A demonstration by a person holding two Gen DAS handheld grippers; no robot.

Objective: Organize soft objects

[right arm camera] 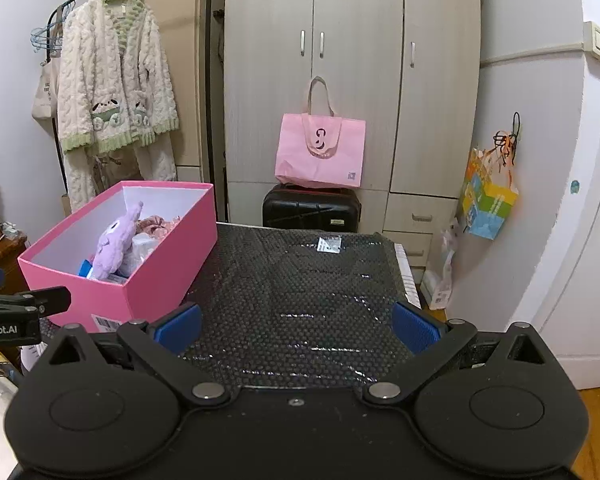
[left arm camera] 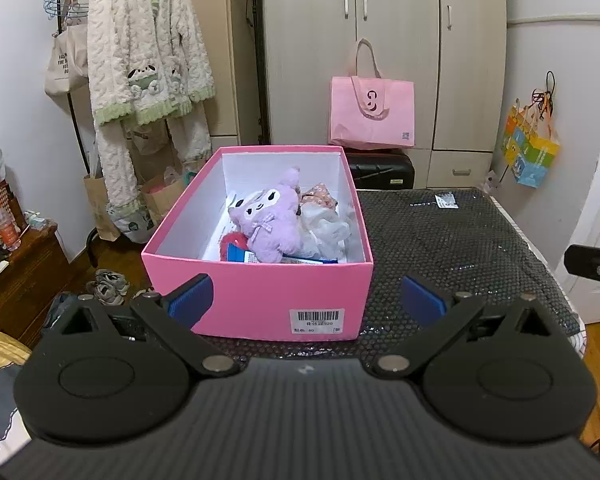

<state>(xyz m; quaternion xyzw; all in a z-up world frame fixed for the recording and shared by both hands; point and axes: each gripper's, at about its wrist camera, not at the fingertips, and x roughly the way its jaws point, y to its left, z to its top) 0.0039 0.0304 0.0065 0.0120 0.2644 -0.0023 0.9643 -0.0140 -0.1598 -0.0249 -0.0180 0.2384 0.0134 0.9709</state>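
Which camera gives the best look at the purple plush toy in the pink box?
The left wrist view: it looks down into the pink box, showing the purple plush toy face-on. The right wrist view sees it sideways, partly behind the box wall.

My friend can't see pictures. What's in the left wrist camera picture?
An open pink box sits on a black bumpy table cover, holding a purple plush toy and other soft things. The left gripper is open and empty in front of the box. Behind are a pink tote bag and a wardrobe.
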